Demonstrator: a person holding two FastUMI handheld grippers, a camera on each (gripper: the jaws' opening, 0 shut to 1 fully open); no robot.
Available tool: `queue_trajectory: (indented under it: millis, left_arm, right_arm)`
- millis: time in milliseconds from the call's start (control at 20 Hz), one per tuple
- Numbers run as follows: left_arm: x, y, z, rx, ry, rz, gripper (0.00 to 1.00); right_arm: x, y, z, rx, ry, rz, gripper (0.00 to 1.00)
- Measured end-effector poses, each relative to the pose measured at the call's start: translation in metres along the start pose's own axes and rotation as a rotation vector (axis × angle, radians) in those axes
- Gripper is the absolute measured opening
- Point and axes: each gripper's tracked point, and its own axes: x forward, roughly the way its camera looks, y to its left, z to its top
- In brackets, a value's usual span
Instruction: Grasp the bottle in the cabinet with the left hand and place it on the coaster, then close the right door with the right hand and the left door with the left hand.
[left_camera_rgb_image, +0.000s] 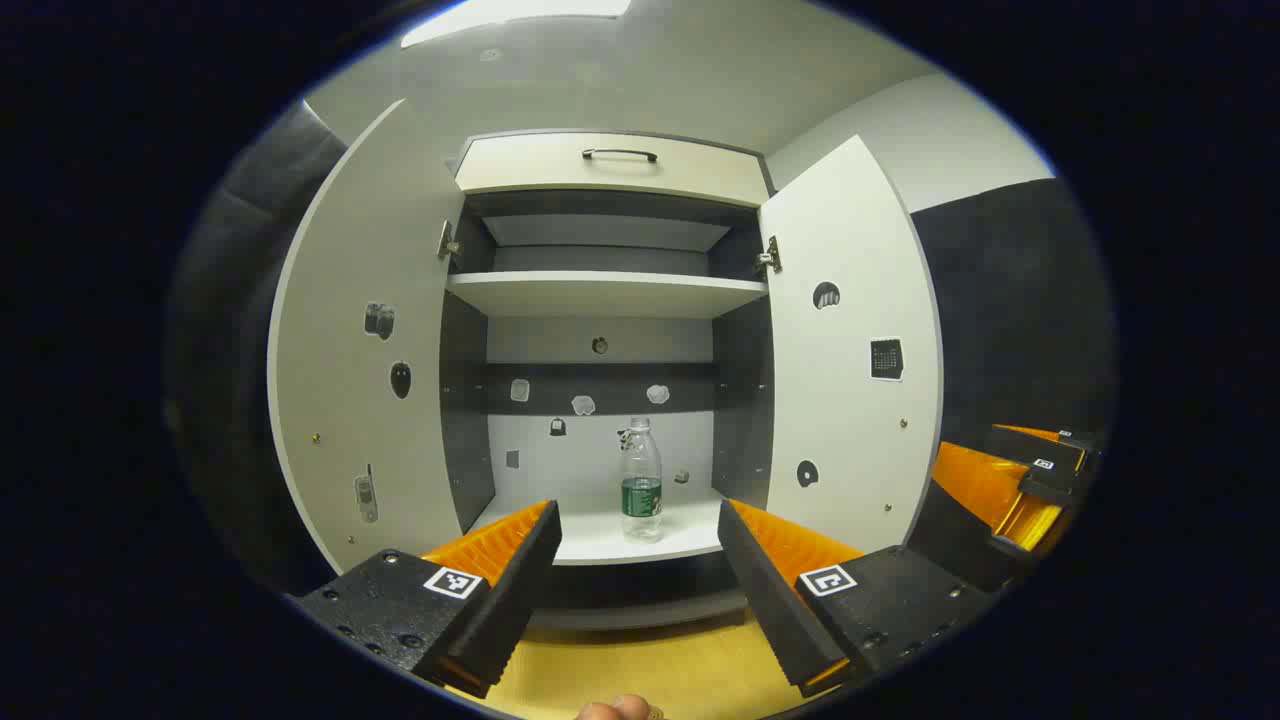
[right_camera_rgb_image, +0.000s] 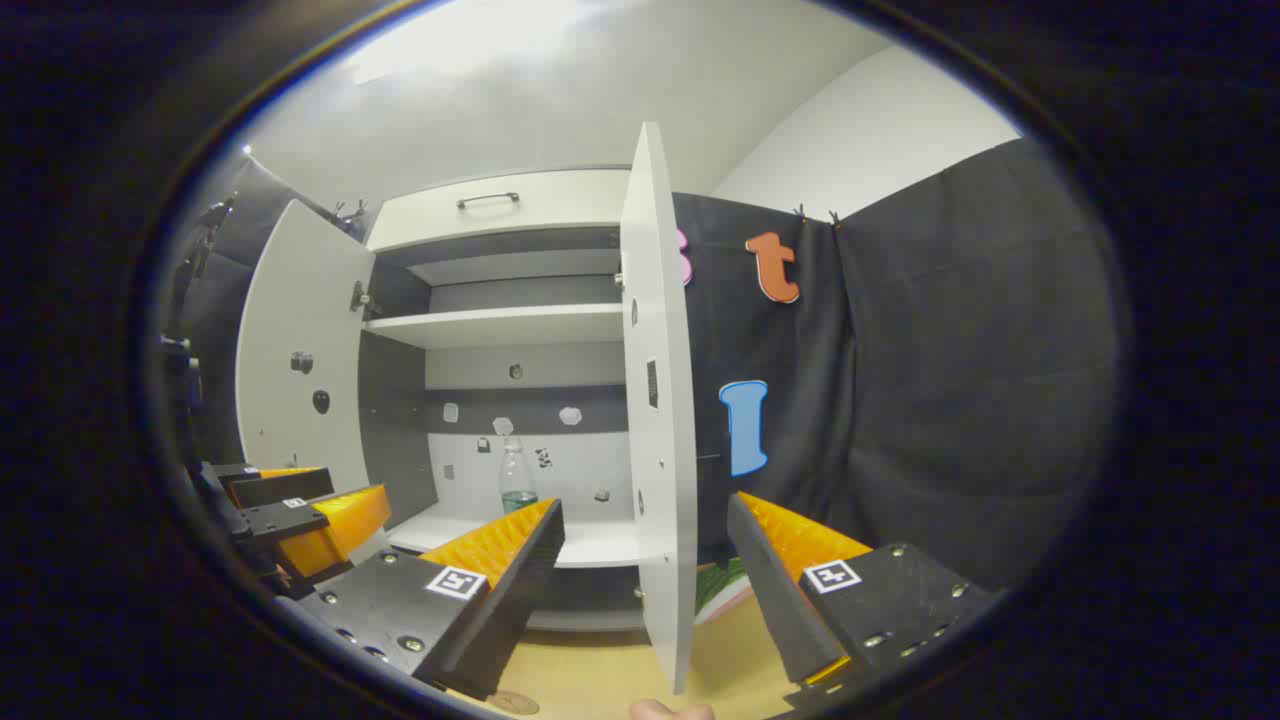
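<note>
In the left gripper view the left gripper (left_camera_rgb_image: 638, 540) is held in front of the open cabinet (left_camera_rgb_image: 610, 165), its fingers (left_camera_rgb_image: 520, 570) spread wide apart with nothing between them. The bottle (left_camera_rgb_image: 641, 482) stands upright on the cabinet's bottom shelf (left_camera_rgb_image: 600, 545), towards the middle of that shelf and a little back from its front edge, well apart from the fingers. It is clear, with a green label band around its lower half. The left door (left_camera_rgb_image: 360, 350) and the right door (left_camera_rgb_image: 850, 350) both stand swung open, each with small stickers on its inner face. Above the bottle a middle shelf (left_camera_rgb_image: 605, 292) spans the cabinet, and a drawer front with a dark handle (left_camera_rgb_image: 620, 154) sits at the top. The bench (left_camera_rgb_image: 640, 670) shows as a yellowish surface below the fingers. At the right edge of this view the right gripper (left_camera_rgb_image: 1030, 480) appears, farther off.

In the right gripper view the right gripper (right_camera_rgb_image: 645, 545) is near the front edge of the right door (right_camera_rgb_image: 660, 400), which is seen almost edge-on and lies between its widely parted, empty fingers (right_camera_rgb_image: 510, 560). The bottle (right_camera_rgb_image: 517, 478) shows inside on the bottom shelf, partly hidden behind one finger. The left gripper (right_camera_rgb_image: 300, 515) appears at the left edge. A round disc (right_camera_rgb_image: 513, 703) that may be the coaster lies on the bench at the bottom edge; I cannot tell for sure
</note>
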Motion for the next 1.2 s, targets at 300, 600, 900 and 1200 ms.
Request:
queue_trajectory:
  millis: [300,600,900,1200]
  left_arm:
    - [-0.001,-0.001,0.0,-0.023,-0.001,0.001,0.99]
    - [0.002,-0.008,-0.004,-0.04,0.011,-0.016,0.99]
    - [0.008,-0.012,-0.008,-0.031,0.013,-0.031,0.99]
    - [0.053,0.006,-0.005,-0.014,-0.023,-0.006,0.99]
  right_arm:
    - [-0.003,0.001,0.008,-0.023,-0.015,-0.009,0.96]
    - [-0.007,-0.004,0.012,-0.041,-0.014,-0.032,0.99]
    - [-0.008,-0.009,0.012,-0.052,-0.009,-0.049,1.0]
    - [-0.015,-0.022,0.016,-0.056,-0.02,-0.073,1.0]
